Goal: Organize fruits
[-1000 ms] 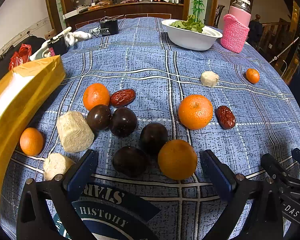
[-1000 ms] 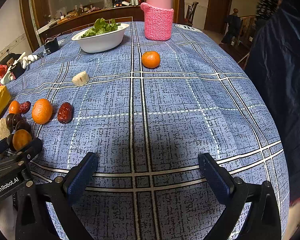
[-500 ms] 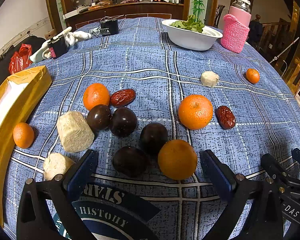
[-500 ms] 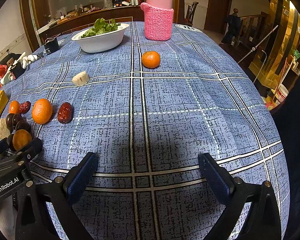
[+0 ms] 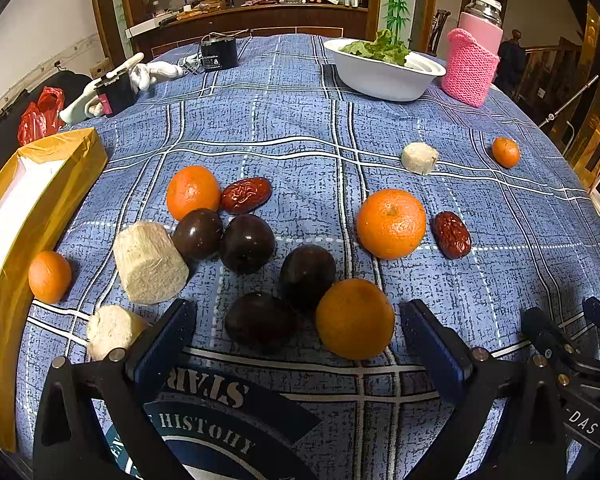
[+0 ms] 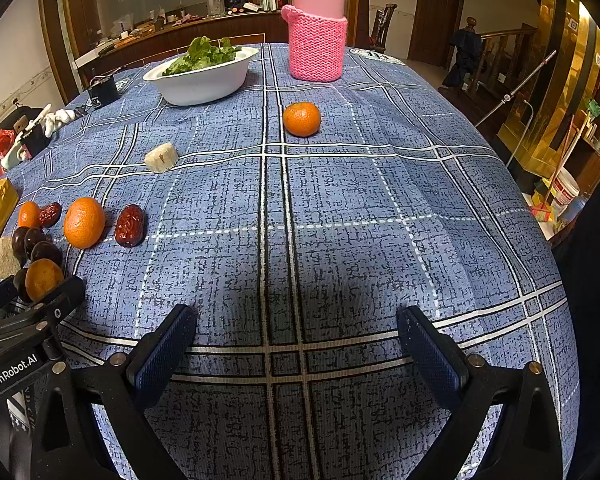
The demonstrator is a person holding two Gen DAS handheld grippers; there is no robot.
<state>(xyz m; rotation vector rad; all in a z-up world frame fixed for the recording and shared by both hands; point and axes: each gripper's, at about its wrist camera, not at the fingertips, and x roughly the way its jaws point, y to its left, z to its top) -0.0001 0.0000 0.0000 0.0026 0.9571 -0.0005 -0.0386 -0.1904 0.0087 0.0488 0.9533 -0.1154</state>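
Fruit lies scattered on the blue checked tablecloth [image 5: 300,128]. In the left wrist view several dark plums [image 5: 247,243] cluster with oranges [image 5: 355,318], [image 5: 391,223], [image 5: 192,192], two red dates [image 5: 245,195], [image 5: 452,234] and pale cut chunks [image 5: 148,263]. A small orange [image 5: 49,276] sits by a yellow box [image 5: 28,200]. My left gripper [image 5: 296,344] is open just short of a plum [image 5: 260,322] and the nearest orange. My right gripper [image 6: 296,348] is open over bare cloth, with a lone orange [image 6: 301,119] and a pale chunk [image 6: 161,157] far ahead.
A white bowl of lettuce [image 5: 384,68] and a bottle in a pink knitted sleeve [image 6: 317,40] stand at the far side. A black device [image 5: 219,52] and a white glove [image 5: 148,74] lie at the far left. The table edge drops off on the right.
The yellow box at the left has dropped lower and settled by the table edge, uncovering the small orange. A dark-clothed person has left the right wrist view. Both grippers stayed put.
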